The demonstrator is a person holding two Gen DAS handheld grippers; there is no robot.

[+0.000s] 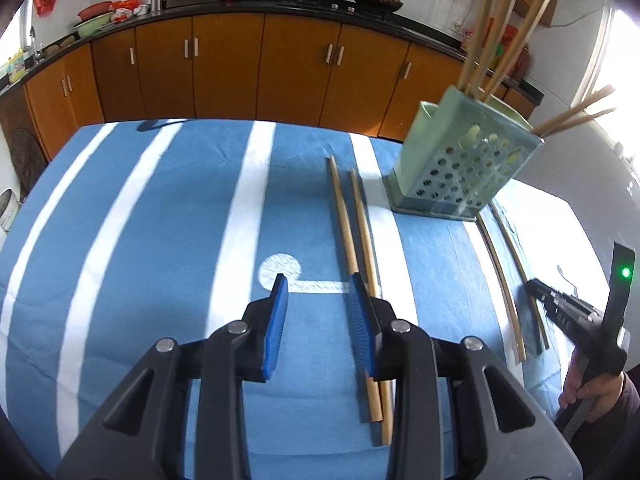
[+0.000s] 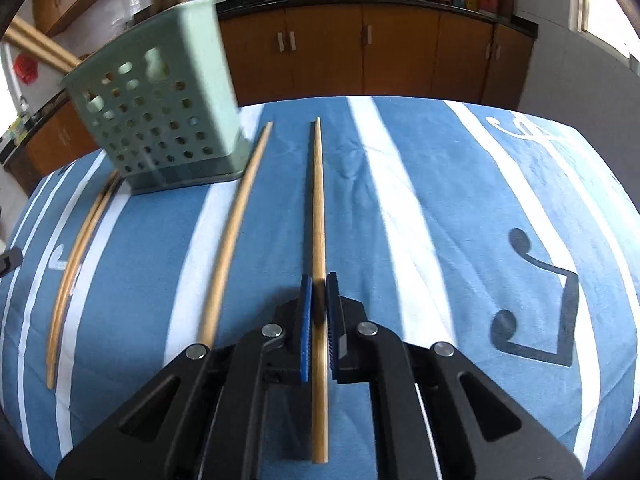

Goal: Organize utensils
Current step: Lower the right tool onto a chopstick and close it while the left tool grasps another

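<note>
Ahead and to the right of your left gripper (image 1: 318, 288), the pale green perforated holder (image 1: 460, 168) stands on the blue-and-white striped cloth (image 1: 160, 260) with several bamboo chopsticks (image 1: 516, 40) leaning out of its top. Your right gripper (image 2: 319, 292) is clenched on one long, tan, tapered chopstick (image 2: 319, 208), which runs straight ahead from its blue pads. A second chopstick (image 2: 236, 232) lies loose just to its left. Your left gripper hangs released, nothing between its pads; a pair of chopsticks (image 1: 352, 232) lies at its right finger. Only the left view shows your hand (image 1: 592, 392) on the other tool; only the right view shows the cloth's music-note print (image 2: 536, 300).
</note>
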